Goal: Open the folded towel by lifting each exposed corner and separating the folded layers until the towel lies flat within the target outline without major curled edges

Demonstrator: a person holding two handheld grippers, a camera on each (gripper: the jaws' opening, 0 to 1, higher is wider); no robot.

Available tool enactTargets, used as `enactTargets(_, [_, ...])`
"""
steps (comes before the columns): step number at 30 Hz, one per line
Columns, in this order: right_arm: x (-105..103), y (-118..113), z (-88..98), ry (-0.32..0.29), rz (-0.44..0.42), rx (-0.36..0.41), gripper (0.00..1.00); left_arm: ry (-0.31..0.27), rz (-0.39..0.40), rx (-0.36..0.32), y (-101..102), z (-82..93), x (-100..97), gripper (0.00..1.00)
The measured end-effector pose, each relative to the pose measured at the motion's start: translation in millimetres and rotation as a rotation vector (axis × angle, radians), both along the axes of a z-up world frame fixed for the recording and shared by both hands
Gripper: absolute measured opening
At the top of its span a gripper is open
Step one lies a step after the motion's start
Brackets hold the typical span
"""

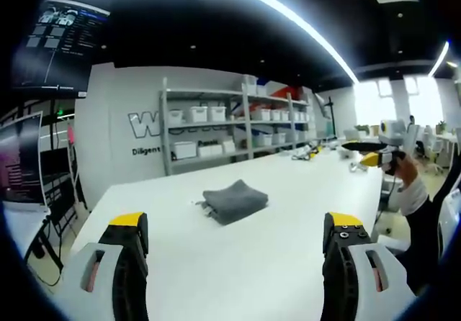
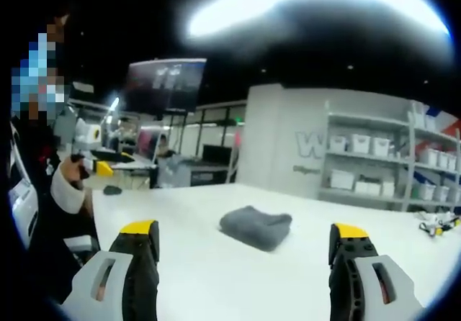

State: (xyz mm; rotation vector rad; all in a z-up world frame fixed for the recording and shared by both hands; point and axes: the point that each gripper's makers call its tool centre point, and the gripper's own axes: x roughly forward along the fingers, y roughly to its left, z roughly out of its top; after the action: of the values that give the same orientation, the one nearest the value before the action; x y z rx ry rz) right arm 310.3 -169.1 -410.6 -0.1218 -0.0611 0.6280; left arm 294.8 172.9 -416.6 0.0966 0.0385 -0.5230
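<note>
- Two tools are held raised above the table (image 1: pixel 288 263), aimed at the towel (image 1: pixel 234 200) from opposite sides; likely a staging pose ahead of the first corner lift.
- Left tool (image 1: pixel 234 243): jaws spread wide, nothing held between them.
- Right tool (image 2: pixel 245 252): jaws also spread wide, nothing gripped.
- Towel is seen folded into a compact grey bundle, lying on the white table, untouched; no layer has been opened yet.
- In the left gripper view the towel sits ahead of the tool, centred between the jaw tips, well apart from them.
- In the right gripper view the towel (image 2: pixel 256 226) lies ahead, again between the jaws and clear of both.
- No target outline can be made out on the table.
- Exposed corners are too small to be told apart at this range; a closer approach is judged necessary before a corner is picked.
</note>
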Motion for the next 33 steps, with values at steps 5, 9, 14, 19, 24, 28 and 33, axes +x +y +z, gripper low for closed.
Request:
enactTargets(5, [0.3,1.6,1.1,-0.003,0.006,-0.002,1.00,-0.002,0.000,0.002,-0.4,0.7,-0.5,1.00])
enactTargets(9, [1.8,2.0,2.4,-0.005,0.007,-0.002,1.00,0.002,0.000,0.002,-0.9,-0.7,0.6,1.00])
enactTargets(14, [5.3,5.0,4.8,-0.012,0.013,-0.007,1.00,0.007,-0.006,0.001,-1.8,-2.1,0.5,1.00])
enactTargets(19, [9.1,7.2,5.9,-0.012,0.024,-0.008,1.00,0.016,-0.027,-0.016,-5.4,-3.0,0.3,1.00])
enactTargets(24, [13.3,8.2,4.5,-0.006,0.028,-0.014,1.00,0.025,-0.037,-0.011,-9.4,-6.3,0.4,1.00])
enactTargets(28, [16.3,7.8,2.5,0.000,0.024,-0.018,1.00,0.023,-0.032,-0.007,-8.4,-6.5,0.3,1.00])
enactTargets(33, [18.6,9.3,1.2,0.002,0.031,-0.016,1.00,0.019,-0.026,-0.010,-5.1,-5.1,0.6,1.00])
